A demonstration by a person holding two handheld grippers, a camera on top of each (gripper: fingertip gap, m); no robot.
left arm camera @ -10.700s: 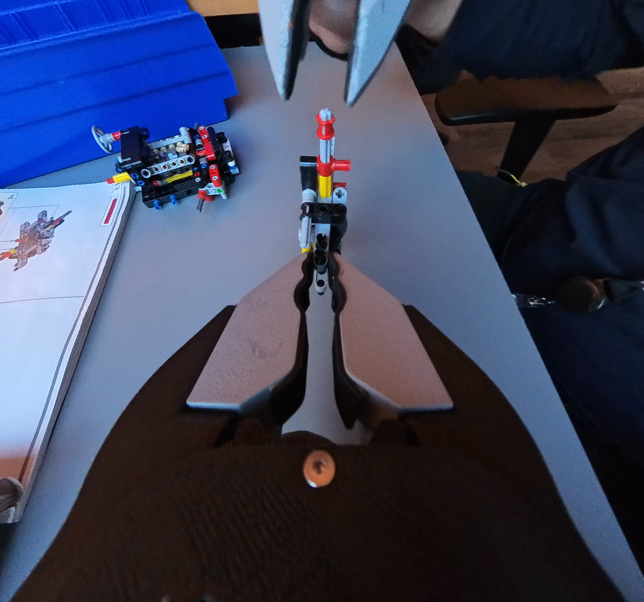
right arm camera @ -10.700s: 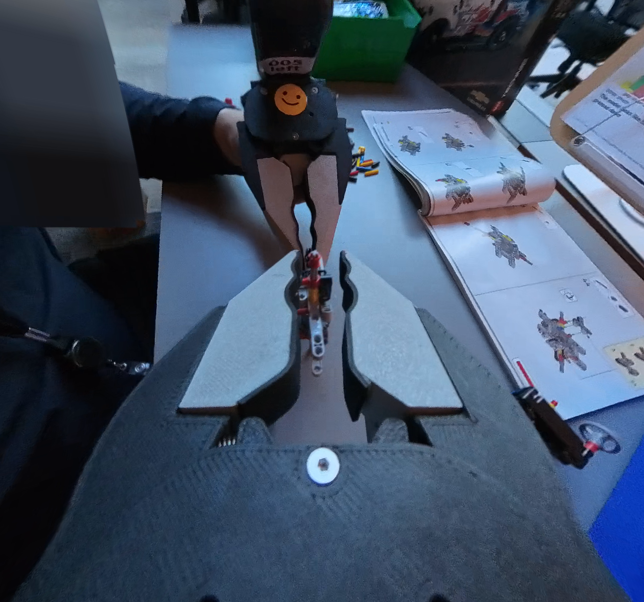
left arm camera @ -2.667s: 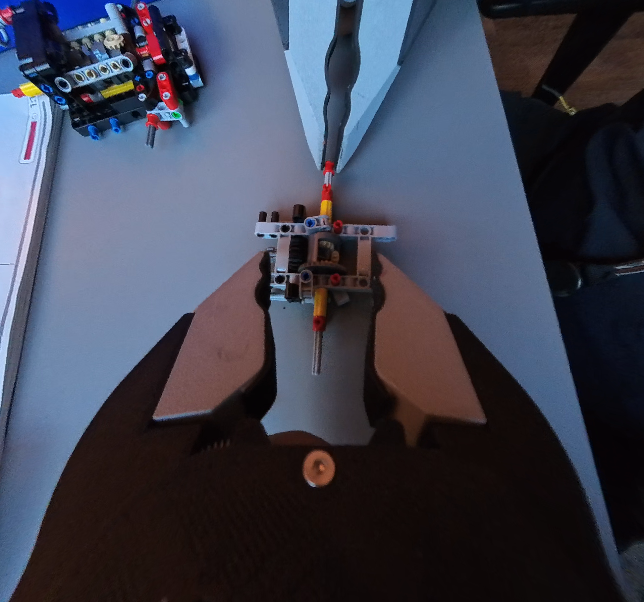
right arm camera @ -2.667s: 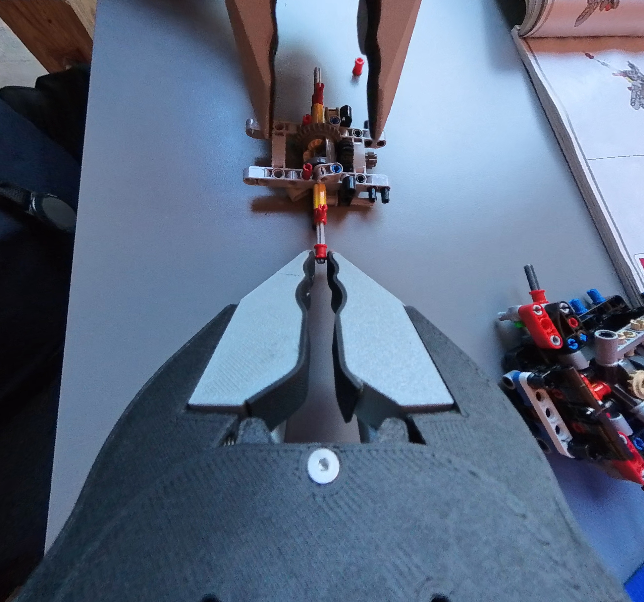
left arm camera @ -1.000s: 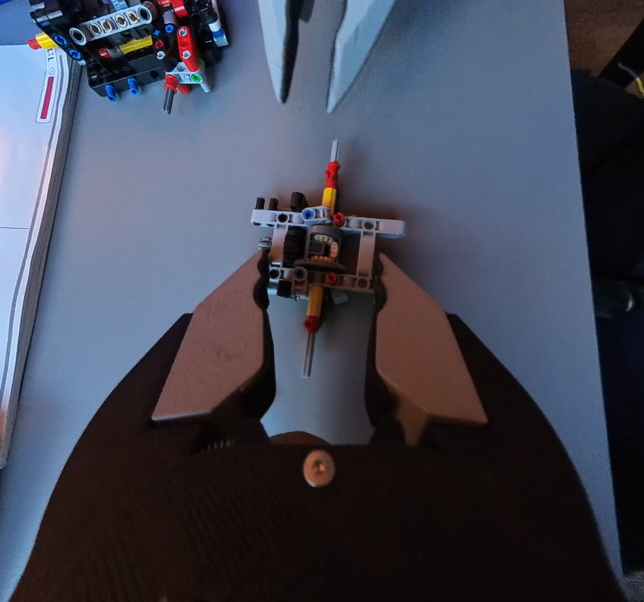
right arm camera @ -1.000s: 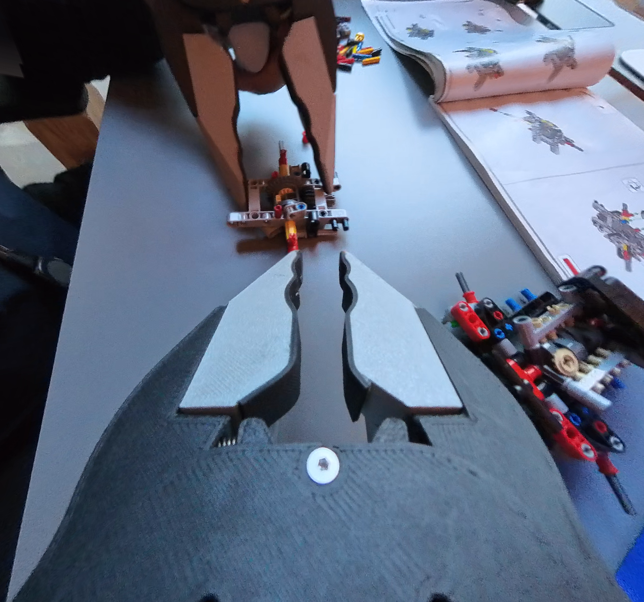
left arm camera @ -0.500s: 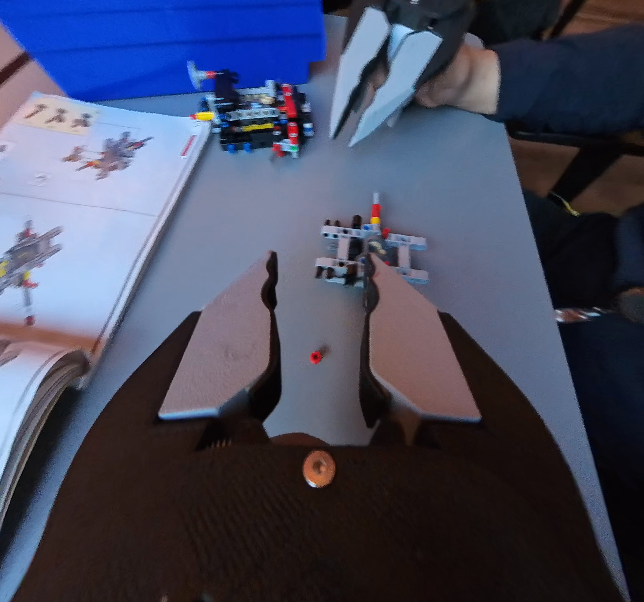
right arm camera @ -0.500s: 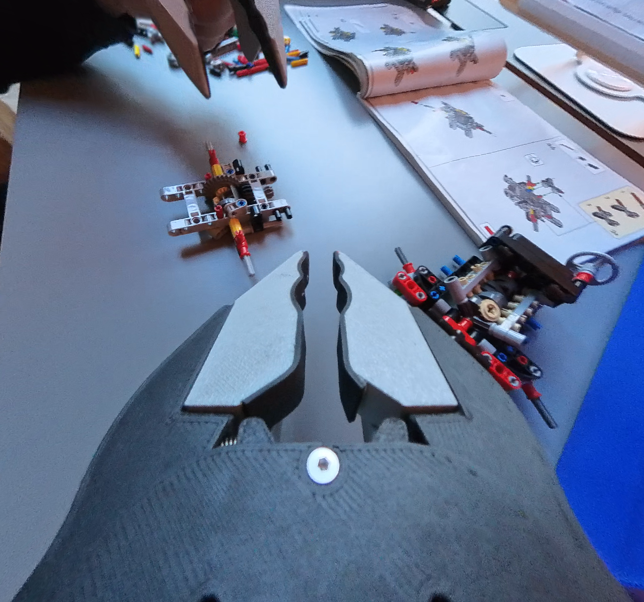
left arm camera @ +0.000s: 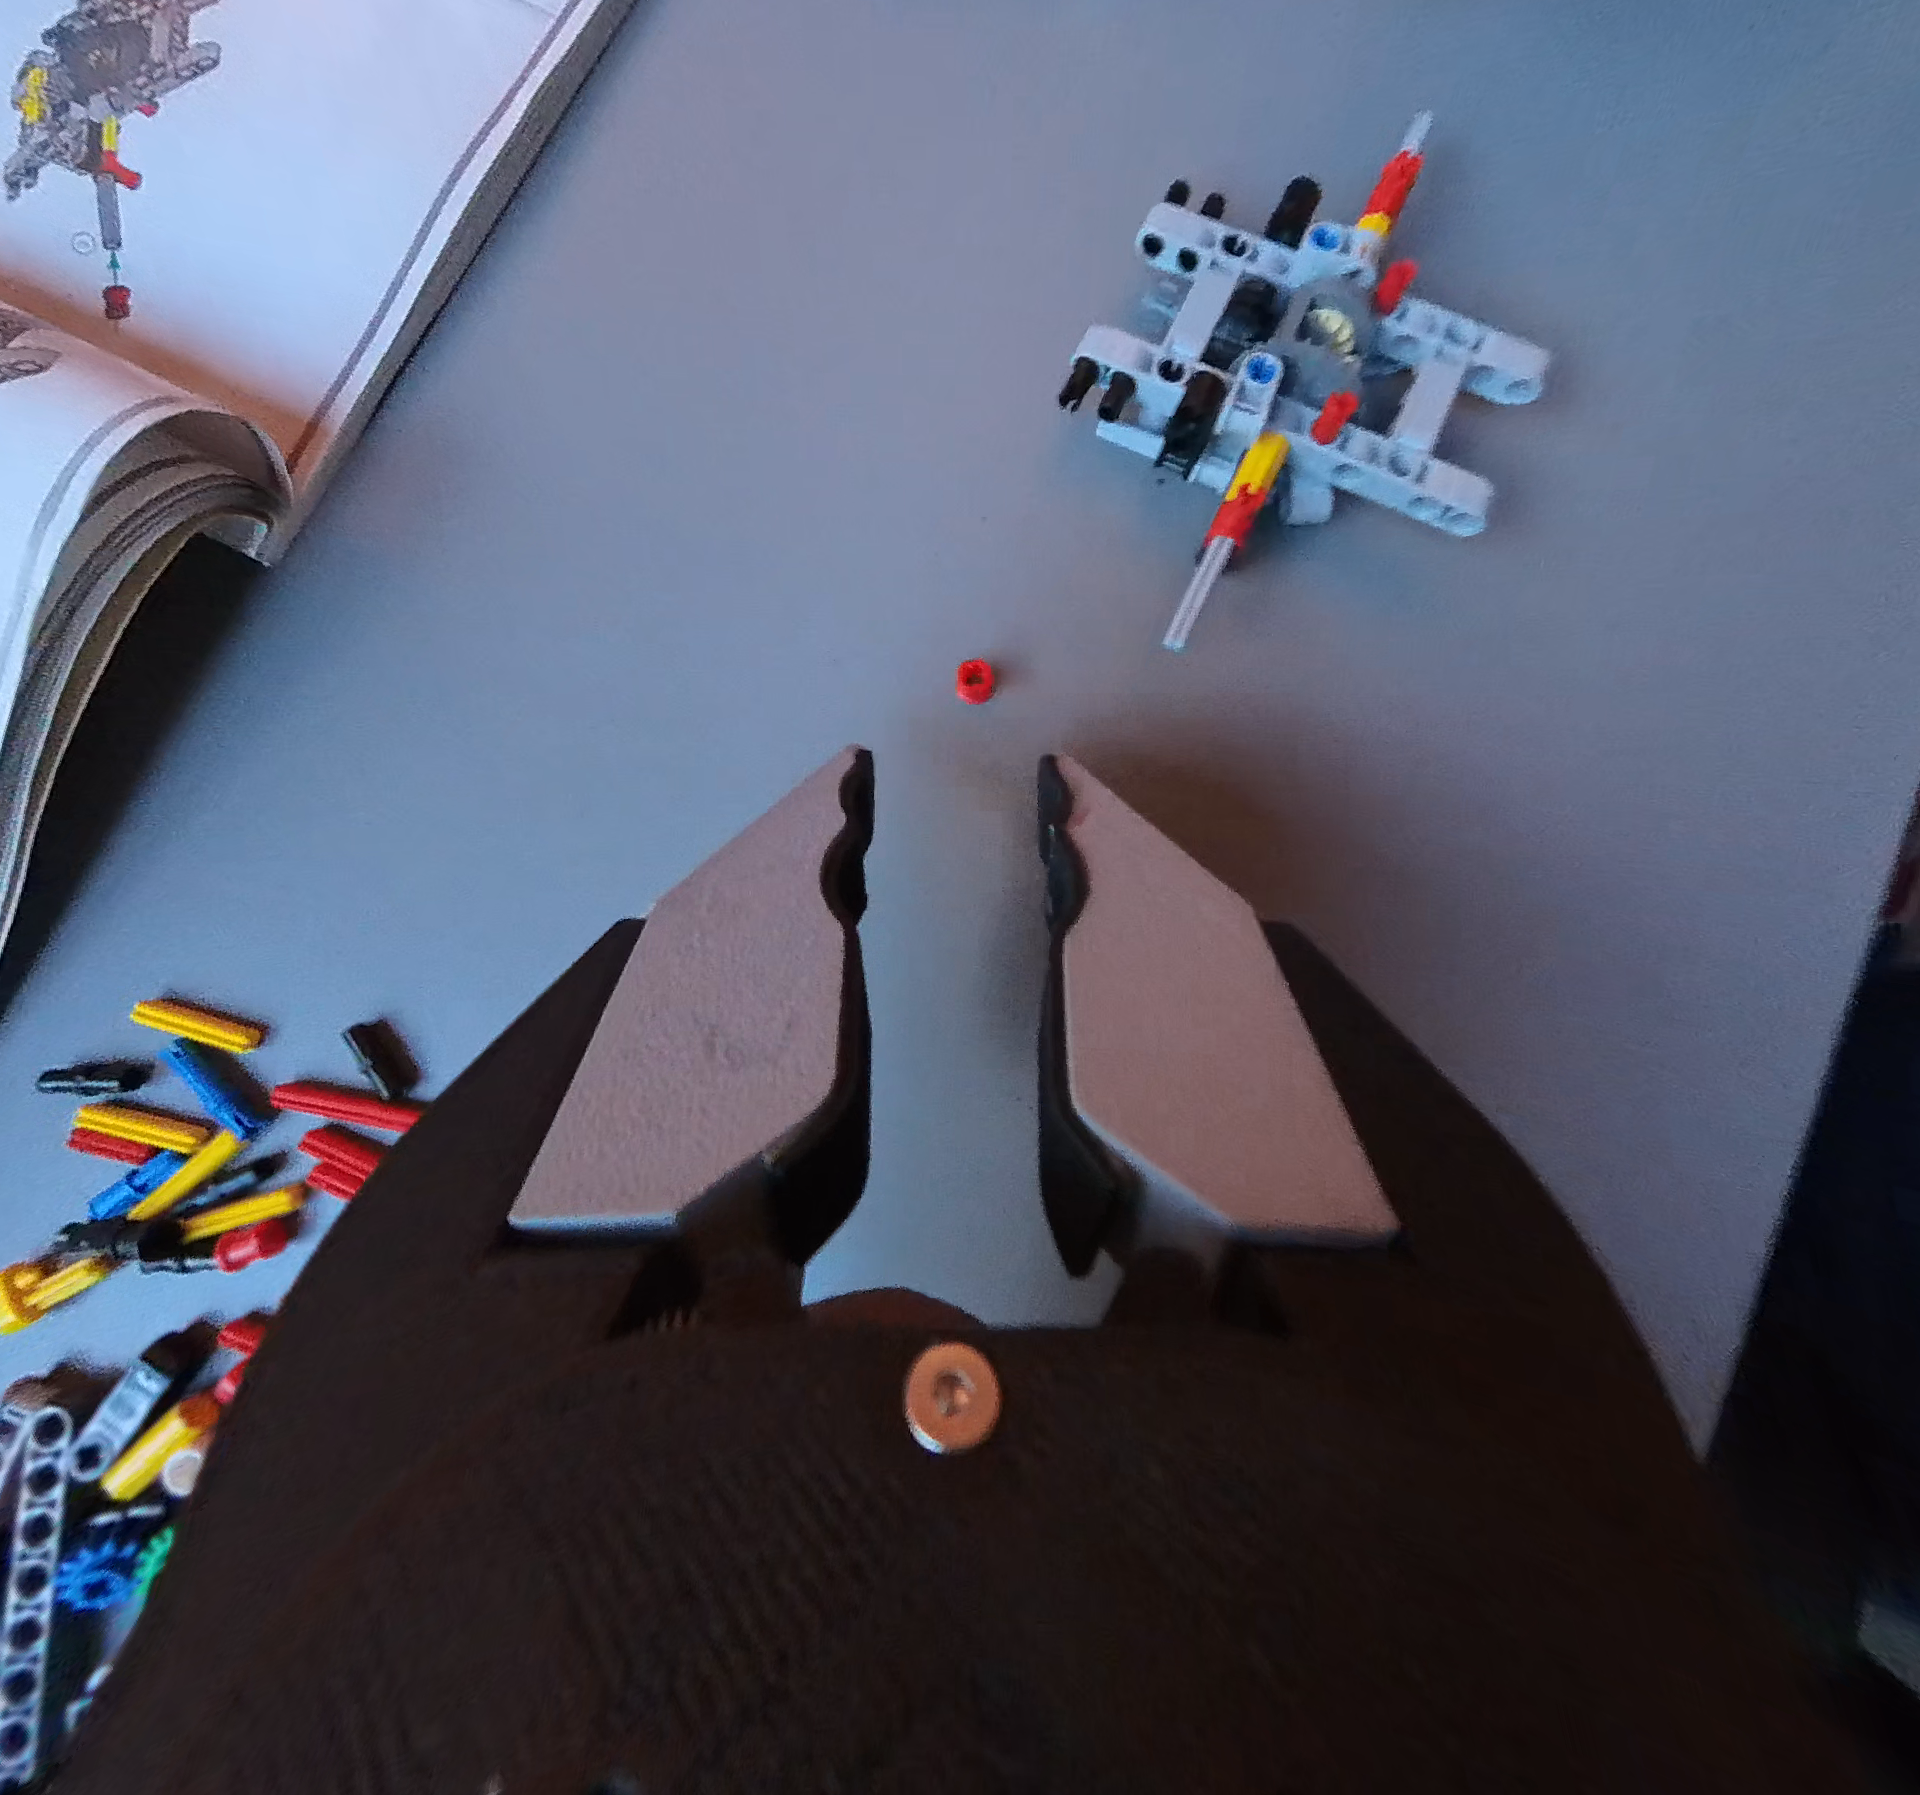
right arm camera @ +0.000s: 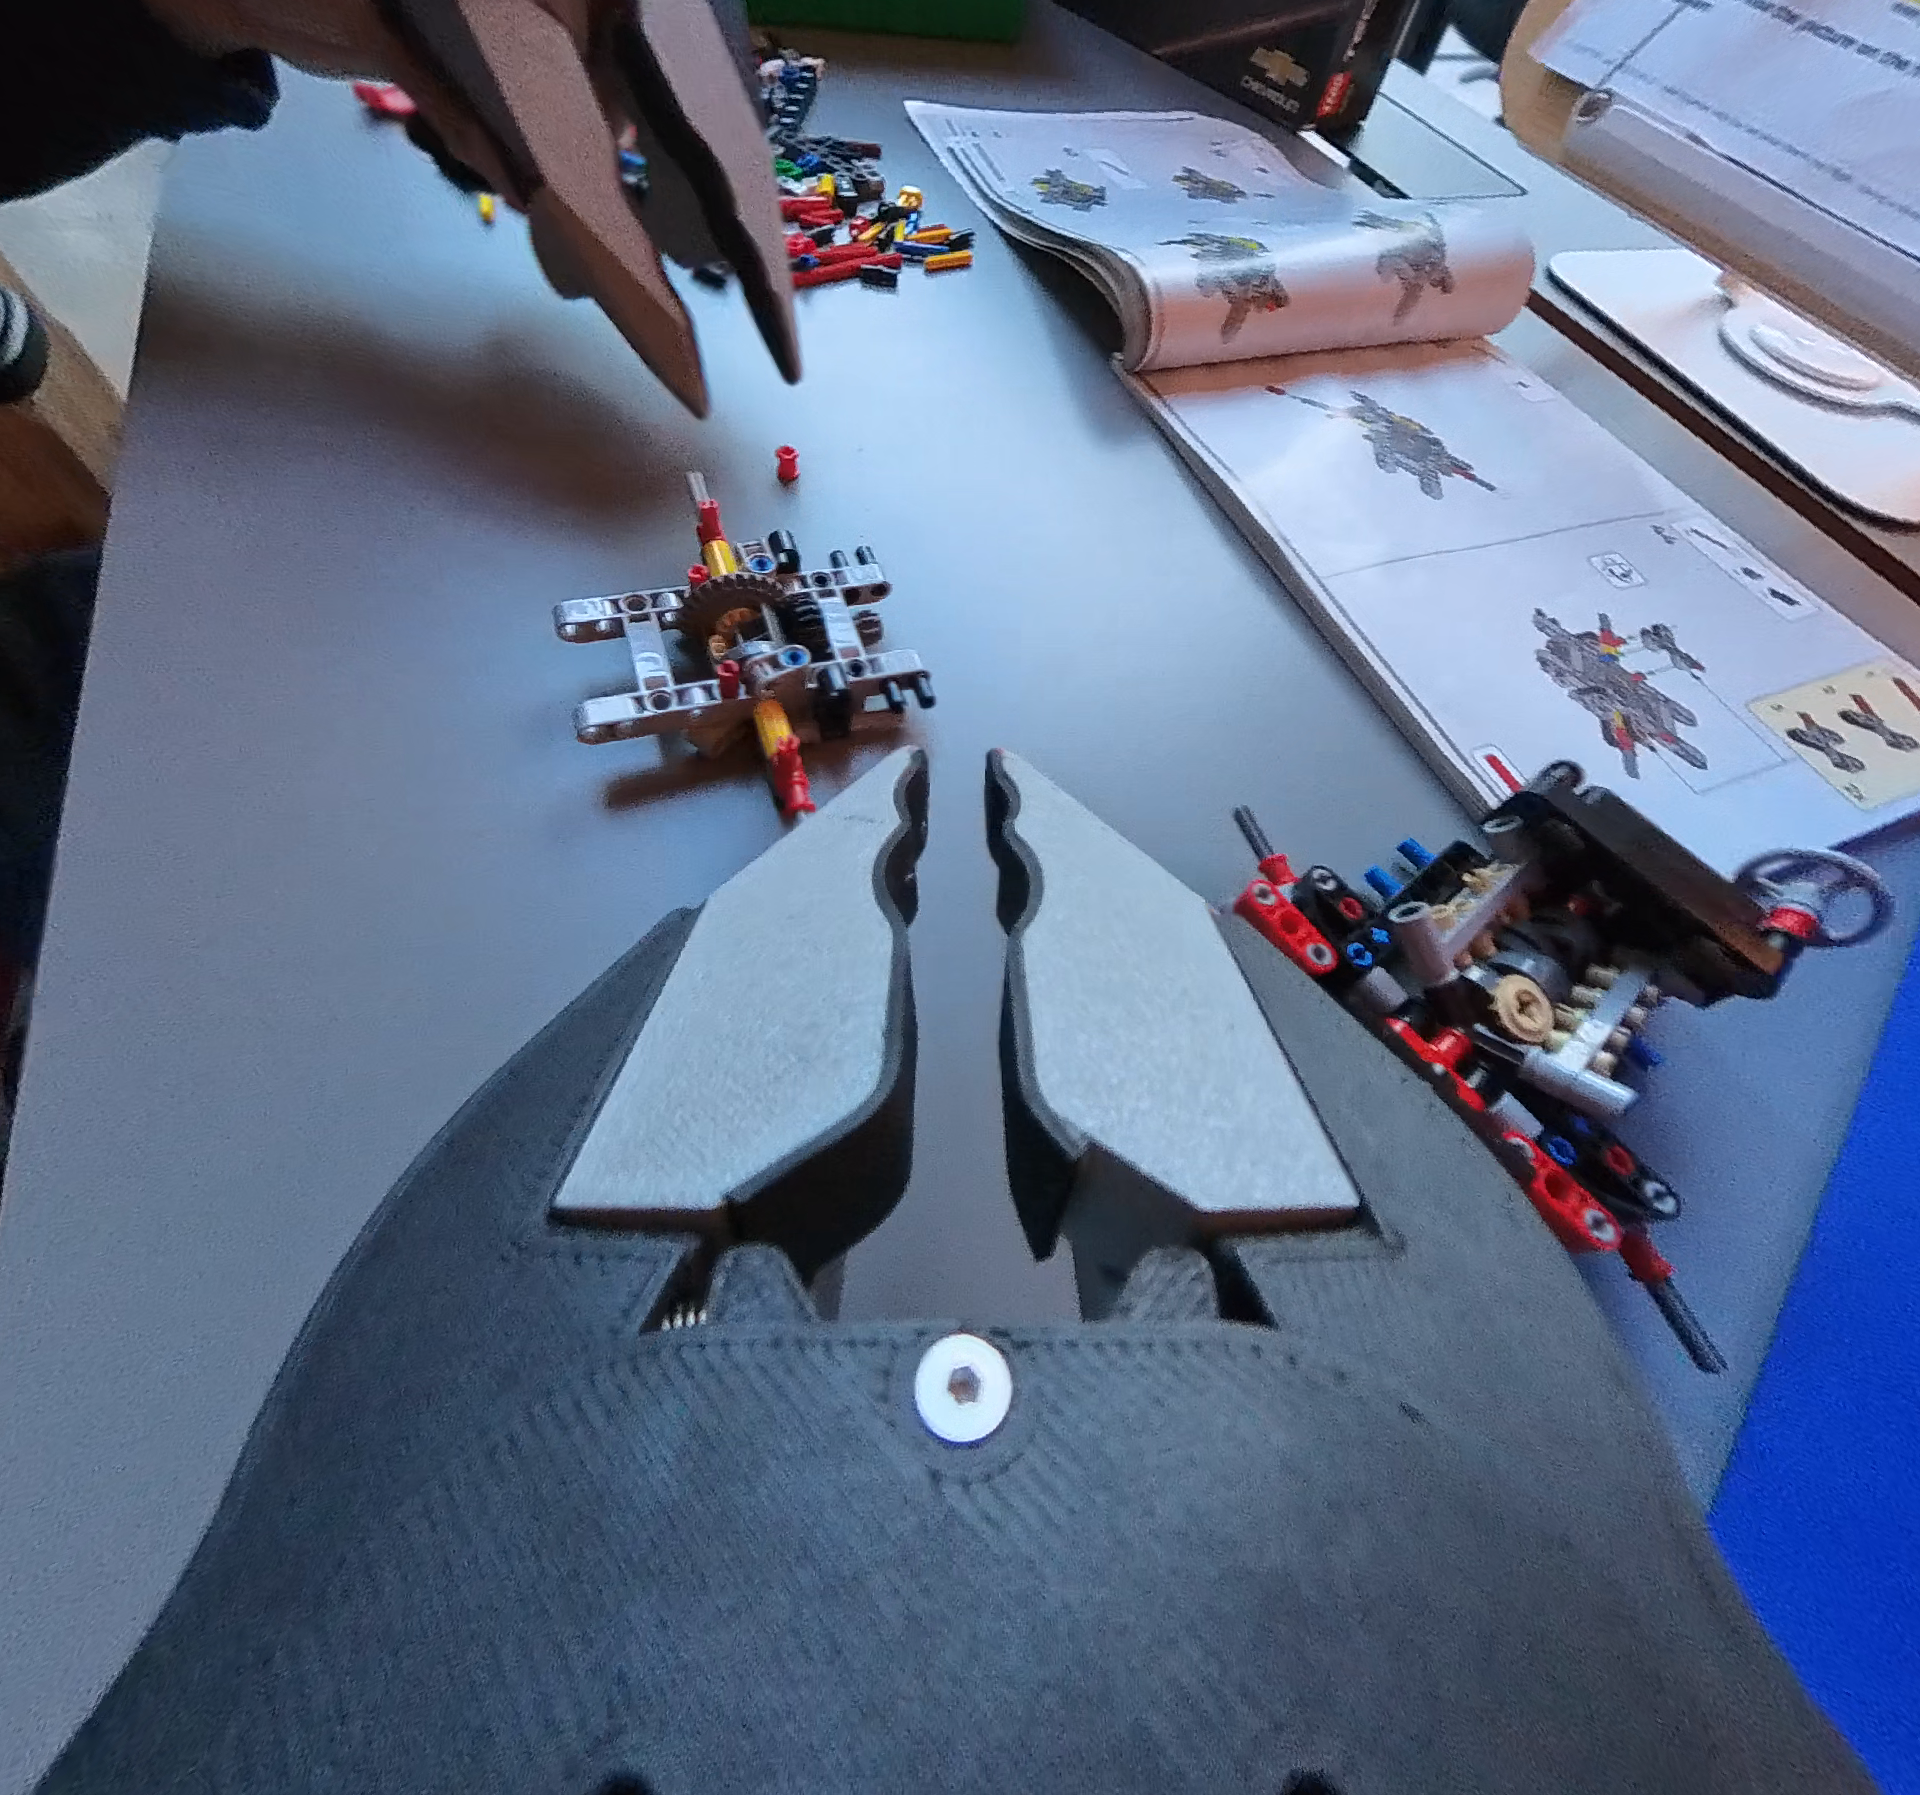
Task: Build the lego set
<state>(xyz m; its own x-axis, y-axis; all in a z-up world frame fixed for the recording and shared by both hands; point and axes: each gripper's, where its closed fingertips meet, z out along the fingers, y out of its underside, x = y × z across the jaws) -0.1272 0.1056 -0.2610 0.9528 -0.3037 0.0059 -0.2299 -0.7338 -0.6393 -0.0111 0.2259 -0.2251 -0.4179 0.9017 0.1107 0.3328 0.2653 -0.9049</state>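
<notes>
Left wrist view: the left tongs [left arm camera: 954, 758] stand open and empty above the grey table [left arm camera: 727, 395], with bare table showing between the tips. A small red plastic bush [left arm camera: 976, 680] lies loose on the table just beyond the tips, slightly right of their centre line, hole facing up; it is the nearest thing to these tongs and nothing stands between. Upper right of the frame, a light-grey beam frame with gears and a red-and-yellow sleeved axle [left arm camera: 1304, 363] lies flat, its axle running from upper right to lower left, the bare grey end pointing toward the bush without touching it. An open instruction booklet [left arm camera: 312, 135] fills the upper left; a heap of loose coloured pins and axles [left arm camera: 177, 1153] sits lower left. Right wrist view: the right tongs [right arm camera: 956, 769] hold nothing, the tips narrowly parted over bare table. The beam frame [right arm camera: 727, 649] lies just left of and beyond them, its near axle end close beside the left tip. The bush [right arm camera: 788, 463] lies farther off, near the left tongs [right arm camera: 743, 384] at upper left. A larger black-and-red brick assembly [right arm camera: 1538, 956] sits at right, beside the booklet [right arm camera: 1455, 519].
</notes>
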